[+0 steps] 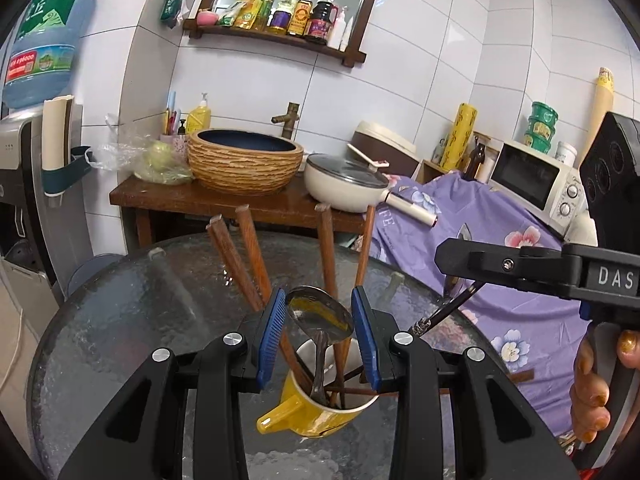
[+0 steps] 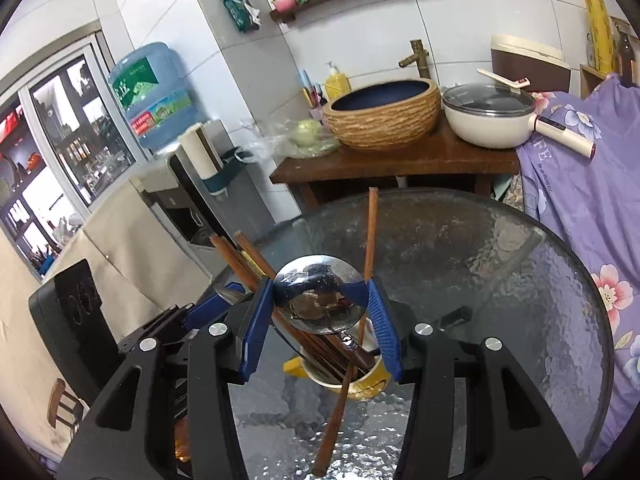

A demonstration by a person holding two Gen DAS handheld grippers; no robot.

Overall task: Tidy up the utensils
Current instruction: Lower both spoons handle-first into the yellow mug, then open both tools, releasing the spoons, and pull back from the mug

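A yellow mug (image 1: 320, 412) stands on the round glass table (image 1: 140, 320) and holds several wooden chopsticks (image 1: 250, 248) and a metal spoon (image 1: 320, 312). My left gripper (image 1: 320, 340) is open, its blue pads either side of the spoon bowl above the mug. My right gripper (image 2: 320, 320) is shut on a second spoon (image 2: 320, 300), pads touching the shiny bowl, its dark handle pointing into the mug (image 2: 368, 384). The right gripper also shows in the left wrist view (image 1: 452, 276) with the spoon handle (image 1: 444, 312). One chopstick (image 2: 336, 416) lies on the glass beside the mug.
Behind the table a wooden stand (image 1: 240, 200) carries a woven basin (image 1: 244, 160), a white lidded pan (image 1: 348, 188) and a bagged vegetable. A purple floral cloth (image 1: 500, 240) covers the right side, with a microwave (image 1: 536, 180). A water dispenser (image 1: 36, 140) stands at left.
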